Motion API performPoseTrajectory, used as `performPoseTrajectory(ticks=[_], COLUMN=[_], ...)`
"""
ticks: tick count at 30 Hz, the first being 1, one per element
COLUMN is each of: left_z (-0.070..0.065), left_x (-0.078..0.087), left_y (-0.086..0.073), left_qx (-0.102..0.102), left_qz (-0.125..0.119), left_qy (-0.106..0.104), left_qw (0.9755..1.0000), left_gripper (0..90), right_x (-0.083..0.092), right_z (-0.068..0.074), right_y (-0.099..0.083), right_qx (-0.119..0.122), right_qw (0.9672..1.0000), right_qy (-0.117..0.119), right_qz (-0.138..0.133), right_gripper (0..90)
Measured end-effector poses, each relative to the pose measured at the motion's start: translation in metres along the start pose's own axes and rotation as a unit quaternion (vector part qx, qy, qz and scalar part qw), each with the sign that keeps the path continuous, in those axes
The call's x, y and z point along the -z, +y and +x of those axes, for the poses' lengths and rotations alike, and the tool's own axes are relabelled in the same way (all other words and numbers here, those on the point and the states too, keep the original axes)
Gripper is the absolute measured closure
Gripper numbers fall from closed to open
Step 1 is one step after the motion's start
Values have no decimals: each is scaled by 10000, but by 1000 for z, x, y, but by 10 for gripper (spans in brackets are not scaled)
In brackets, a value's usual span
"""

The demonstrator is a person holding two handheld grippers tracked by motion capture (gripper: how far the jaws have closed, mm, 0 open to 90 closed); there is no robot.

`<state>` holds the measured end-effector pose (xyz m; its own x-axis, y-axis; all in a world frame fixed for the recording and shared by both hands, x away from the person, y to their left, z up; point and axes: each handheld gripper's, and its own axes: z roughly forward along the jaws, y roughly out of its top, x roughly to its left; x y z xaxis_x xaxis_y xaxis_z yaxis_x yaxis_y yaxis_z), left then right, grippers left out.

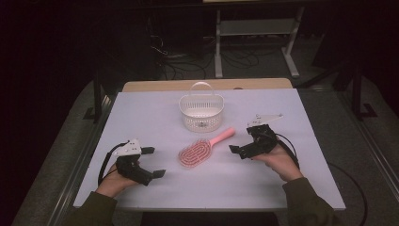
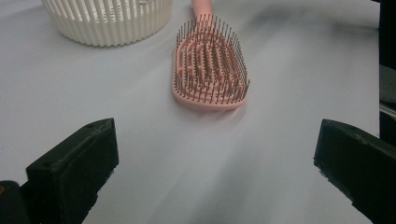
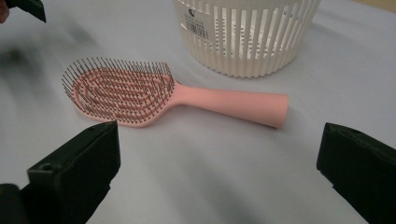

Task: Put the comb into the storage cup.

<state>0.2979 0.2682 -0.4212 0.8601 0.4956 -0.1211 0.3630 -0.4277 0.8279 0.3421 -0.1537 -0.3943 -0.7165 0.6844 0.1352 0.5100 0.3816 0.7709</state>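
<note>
Nearest, left claw (image 1: pixel 153 162) and right claw (image 1: pixel 241 142), both open, empty. Between them on the white tabletop (image 1: pixel 141 113), pink hairbrush (image 1: pixel 203 147), bristles up, lying diagonally, handle pointing away toward the white basket (image 1: pixel 201 112) beyond.

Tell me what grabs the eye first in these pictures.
The pink plastic hairbrush lies bristles up in the middle of the white table, between the open left gripper and the open right gripper. Just behind it stands a white slatted plastic basket with a hoop handle.
</note>
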Motion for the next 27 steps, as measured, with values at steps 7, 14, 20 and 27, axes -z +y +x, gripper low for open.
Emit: performPoseTrajectory(ticks=[7,14,20,27], left_z=[0,0,0,0], left_x=[0,1,1,1], left_y=[0,0,0,0], left_qx=[9,22,27,20], left_qz=[-17,-61,-69,-78], left_qy=[0,10,14,21], left_qw=[10000,10000,10000,10000], left_gripper=[0,0,0,0], right_x=[-2,-4,-7,-13], right_z=[-1,-4,-5,-7], right_y=[5,12,18,23], right_qx=[31,31,81,65], right_qw=[10000,10000,9999,9998], right_qy=[3,0,-63,-121], right_qz=[39,61,135,148], right_gripper=[0,0,0,31])
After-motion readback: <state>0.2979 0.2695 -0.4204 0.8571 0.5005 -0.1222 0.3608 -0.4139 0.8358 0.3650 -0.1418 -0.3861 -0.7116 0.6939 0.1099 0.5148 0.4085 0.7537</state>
